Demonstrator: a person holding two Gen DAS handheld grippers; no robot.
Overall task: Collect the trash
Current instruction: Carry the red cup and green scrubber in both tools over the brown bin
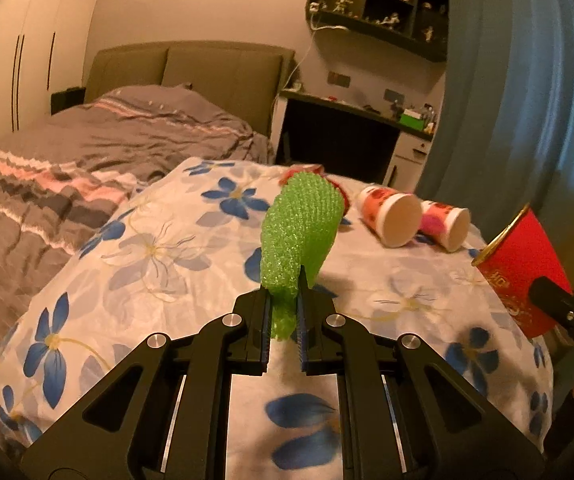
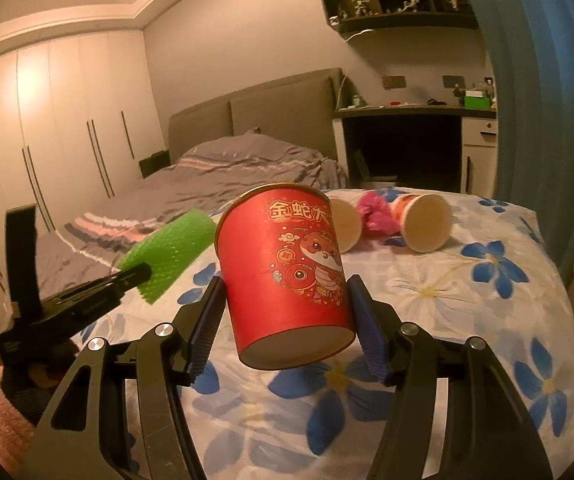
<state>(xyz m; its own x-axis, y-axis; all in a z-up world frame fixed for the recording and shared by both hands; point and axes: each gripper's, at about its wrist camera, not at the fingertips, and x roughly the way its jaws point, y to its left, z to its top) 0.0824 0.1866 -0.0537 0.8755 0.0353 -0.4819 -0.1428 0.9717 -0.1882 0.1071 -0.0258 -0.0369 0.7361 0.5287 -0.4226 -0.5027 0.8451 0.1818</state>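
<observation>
Clamped between the left gripper (image 1: 283,300) jaws is a strip of green bubble wrap (image 1: 301,226), pinched at its lower end so that the rest stands up and curls over above the floral quilt (image 1: 159,240). In the right wrist view the same green sheet (image 2: 171,254) juts from the black fingers at the left edge of the picture, clear of the bedding. The right gripper (image 2: 285,316) grips a red paper cup (image 2: 287,276) by its sides, pads pressed on both walls; the cup is lifted off the quilt and tilted, its base toward the camera and its gold rim away, so what it holds cannot be told. On the far part of the quilt lie two more paper cups (image 2: 423,220) on their sides, white bases facing the cameras, their insides hidden. Between them sits a crumpled pink bag (image 2: 373,214), touching the right-hand one. Beyond the quilt's left edge lies the grey striped bedding (image 1: 87,152), and behind its far edge stands a dark desk (image 2: 407,112).
</observation>
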